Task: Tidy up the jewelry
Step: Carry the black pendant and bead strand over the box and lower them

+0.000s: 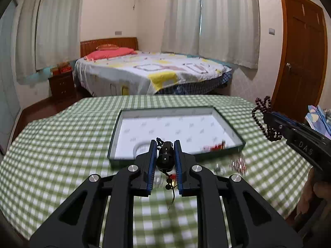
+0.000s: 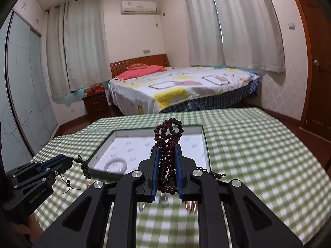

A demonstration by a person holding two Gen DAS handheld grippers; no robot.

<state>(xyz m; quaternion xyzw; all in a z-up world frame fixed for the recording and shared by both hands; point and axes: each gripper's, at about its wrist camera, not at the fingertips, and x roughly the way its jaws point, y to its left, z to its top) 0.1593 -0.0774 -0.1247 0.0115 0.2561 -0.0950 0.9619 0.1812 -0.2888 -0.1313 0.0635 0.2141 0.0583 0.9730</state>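
My left gripper (image 1: 165, 145) is shut on a bracelet of large glossy black beads (image 1: 165, 157) whose cord and small charms hang below. It hovers over the near edge of an open box (image 1: 115, 132) with a white lining and dark green rim. At the right, my right gripper (image 1: 265, 113) holds a looped string of small dark red beads (image 1: 260, 122). In the right wrist view, my right gripper (image 2: 166, 147) is shut on that red bead string (image 2: 168, 132), above the box (image 2: 101, 144). My left gripper (image 2: 69, 161) is low at the left, with its black bracelet (image 2: 84, 167) dangling.
A white bangle (image 1: 140, 147) and a red piece (image 1: 215, 146) lie in the box. Small shiny metal pieces (image 1: 238, 164) are scattered on the green checked tablecloth (image 1: 51, 144) in front of it. A bed (image 1: 153, 70) stands behind the table, a wooden door (image 1: 300, 51) at the right.
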